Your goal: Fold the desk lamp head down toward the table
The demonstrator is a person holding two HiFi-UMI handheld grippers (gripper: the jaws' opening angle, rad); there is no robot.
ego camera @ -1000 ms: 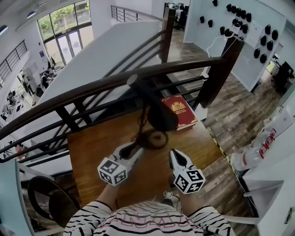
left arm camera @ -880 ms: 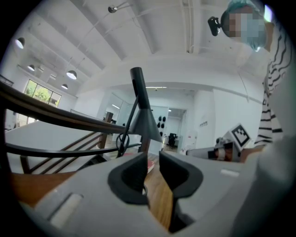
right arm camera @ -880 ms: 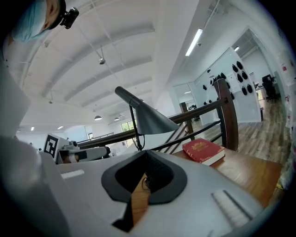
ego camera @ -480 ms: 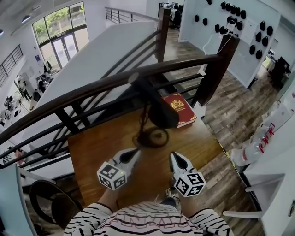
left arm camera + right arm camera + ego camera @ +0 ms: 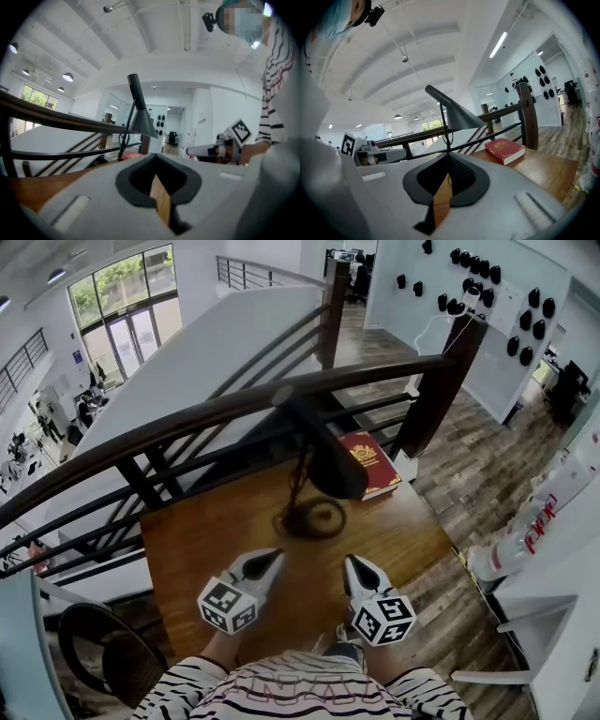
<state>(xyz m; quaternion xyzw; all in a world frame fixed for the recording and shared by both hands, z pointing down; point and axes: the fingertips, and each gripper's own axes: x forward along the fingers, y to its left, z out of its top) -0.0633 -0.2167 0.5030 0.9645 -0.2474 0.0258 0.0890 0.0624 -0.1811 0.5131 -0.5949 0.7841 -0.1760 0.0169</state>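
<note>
1. The left hand-held gripper (image 5: 273,558) and the right hand-held gripper (image 5: 352,562) hover side by side over the near part of the desk (image 5: 202,540). Each has its jaws pressed together on nothing, and both are well apart from the desk lamp.
2. With the jaws shut, the tips can only push. A push on a smooth slanted cone is likely to slide off, so the jaws would need to part before a sure hold on the head.
3. The desk lamp (image 5: 298,474) stands toward the far side of the desk on a round base (image 5: 312,518). Its thin stem carries the lamp head (image 5: 335,472) raised above the wood. If only one hand-held gripper presses the head down and nothing steadies the base, the whole lamp may tip or skid.
4. A cable loop (image 5: 448,136) hangs by the stem and could snag a jaw that reaches in beside it.
5. The red book (image 5: 372,463) lies near the base, partly under the head in the head view. A lowered head could land on it instead of the desk.
6. The railing (image 5: 187,423) runs behind the far edge. A hard shove could knock the lamp against it.
</note>
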